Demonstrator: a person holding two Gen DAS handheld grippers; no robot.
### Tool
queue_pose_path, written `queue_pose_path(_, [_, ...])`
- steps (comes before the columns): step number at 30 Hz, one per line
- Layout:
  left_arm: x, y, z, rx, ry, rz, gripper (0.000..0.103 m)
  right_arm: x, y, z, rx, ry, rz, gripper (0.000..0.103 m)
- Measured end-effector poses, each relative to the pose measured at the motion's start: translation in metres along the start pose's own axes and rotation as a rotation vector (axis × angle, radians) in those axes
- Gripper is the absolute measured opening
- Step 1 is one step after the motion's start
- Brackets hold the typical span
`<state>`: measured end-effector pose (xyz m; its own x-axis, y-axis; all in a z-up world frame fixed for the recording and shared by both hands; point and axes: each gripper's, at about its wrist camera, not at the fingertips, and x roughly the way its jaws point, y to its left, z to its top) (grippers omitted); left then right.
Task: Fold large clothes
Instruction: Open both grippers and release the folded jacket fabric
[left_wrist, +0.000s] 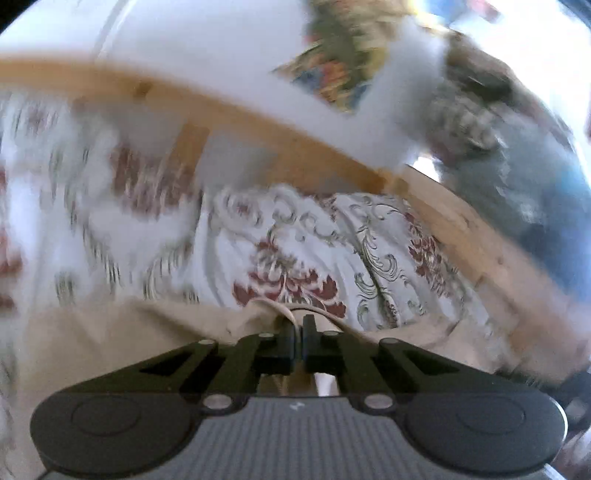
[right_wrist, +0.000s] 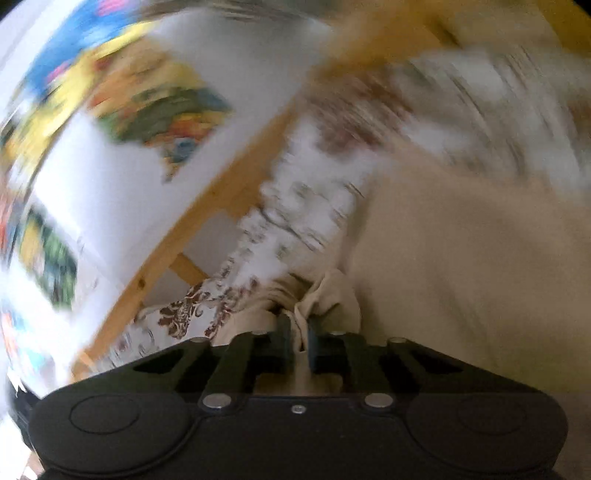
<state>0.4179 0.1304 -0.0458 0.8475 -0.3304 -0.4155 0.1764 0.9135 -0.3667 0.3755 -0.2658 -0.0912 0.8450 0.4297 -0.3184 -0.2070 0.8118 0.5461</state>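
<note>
Beige garment (left_wrist: 129, 332) cloth is pinched in both claws: the left gripper (left_wrist: 298, 328) has its jaws nearly closed on a thin edge, the right gripper (right_wrist: 298, 328) clamps a bunched fold. Just beyond lies a floral bedspread (left_wrist: 314, 240), then a wooden bed frame (left_wrist: 258, 122), blurred.

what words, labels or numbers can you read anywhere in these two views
None can be read.
Left tongs: a small pale mark on the grey ribbed body behind them, a symbol rather than letters.
Colourful pictures on the wall: too blurred to tell whether they carry any text.
Beige garment and floral bedspread: pattern only, no label showing.
</note>
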Motion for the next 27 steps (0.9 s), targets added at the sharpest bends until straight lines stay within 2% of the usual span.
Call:
queue_pose_path(2, [0.003,-0.007,-0.011,0.071,0.017,0.068,0.002,0.001,0.010,0.000,-0.113,-0.014,-0.048,0.008])
queue_pose_path(6, [0.018,0.001,-0.037,0.081,0.124,0.166,0.002,0.021,0.003,-0.014,-0.211,0.020,-0.164,0.008])
queue_pose_path(8, [0.017,0.012,-0.040,0.039,0.163,0.165,0.004,0.028,0.000,-0.013,-0.195,0.037,-0.182,0.009])
queue_pose_path(10, [0.005,0.020,-0.034,-0.025,0.174,0.128,0.005,0.027,0.001,-0.014,-0.204,0.044,-0.198,0.017])
queue_pose_path(11, [-0.001,0.020,-0.031,-0.036,0.159,0.123,0.009,0.025,0.004,-0.012,-0.212,0.054,-0.212,0.022])
queue_pose_path(12, [-0.010,0.020,-0.028,-0.036,0.140,0.123,0.013,0.021,0.007,-0.011,-0.226,0.051,-0.229,0.037])
queue_pose_path(13, [-0.017,0.018,-0.023,-0.035,0.117,0.134,0.031,0.018,0.011,-0.009,-0.258,0.040,-0.252,0.056])
queue_pose_path(14, [-0.025,0.015,-0.020,-0.031,0.084,0.144,0.053,0.015,0.017,-0.006,-0.304,0.022,-0.279,0.065])
queue_pose_path(15, [-0.030,0.012,-0.018,-0.023,0.054,0.159,0.061,0.012,0.022,-0.004,-0.341,0.002,-0.300,0.076])
queue_pose_path(17, [-0.035,0.001,-0.011,0.008,0.007,0.172,0.065,0.009,0.032,-0.001,-0.395,-0.040,-0.306,0.081])
queue_pose_path(19, [-0.025,-0.011,-0.005,0.013,0.004,0.131,0.068,0.010,0.043,-0.001,-0.437,-0.058,-0.279,0.096])
queue_pose_path(21, [-0.011,-0.026,-0.003,0.013,-0.001,0.080,0.074,0.013,0.057,-0.009,-0.514,-0.073,-0.248,0.098])
queue_pose_path(24, [0.021,-0.045,-0.012,0.040,0.022,0.089,0.082,0.021,0.071,-0.025,-0.610,-0.068,-0.232,0.098])
queue_pose_path(25, [0.033,-0.050,-0.018,0.068,0.039,0.099,0.082,0.024,0.071,-0.030,-0.623,-0.066,-0.247,0.098])
queue_pose_path(27, [0.054,-0.058,-0.031,0.127,0.077,0.192,0.082,0.033,0.065,-0.039,-0.637,-0.037,-0.336,0.098])
